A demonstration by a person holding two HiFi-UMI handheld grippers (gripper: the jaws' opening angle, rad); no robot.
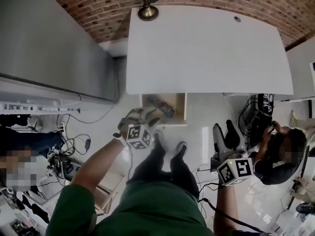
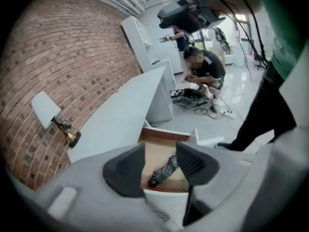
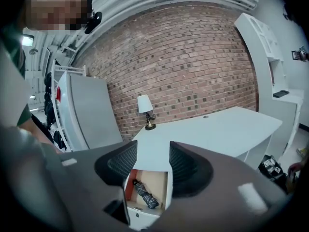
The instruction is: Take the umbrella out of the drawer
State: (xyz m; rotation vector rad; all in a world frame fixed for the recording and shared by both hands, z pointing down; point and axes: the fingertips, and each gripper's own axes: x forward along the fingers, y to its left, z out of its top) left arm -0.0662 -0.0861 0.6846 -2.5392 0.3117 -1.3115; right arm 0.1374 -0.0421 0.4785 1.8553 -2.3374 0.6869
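The drawer (image 1: 179,108) under the white desk stands pulled out, showing its wooden bottom. A dark folded umbrella (image 1: 159,104) lies slantwise inside it. My left gripper (image 1: 142,116) hangs just in front of the drawer's near left corner, above it and apart from the umbrella. Along its own view the left gripper (image 2: 161,162) is open, and the umbrella (image 2: 165,170) shows well beyond the gap in the drawer (image 2: 161,137). My right gripper (image 1: 224,130) is open farther right over the floor. Through the right gripper (image 3: 153,164), the umbrella (image 3: 145,195) lies in the drawer (image 3: 159,182).
The white desk (image 1: 206,48) carries a small lamp (image 1: 146,1) at its back edge by the brick wall. A grey cabinet (image 1: 54,43) stands at the left. A person (image 1: 280,151) crouches at the right among cables and gear. More cables (image 1: 74,141) lie at the left.
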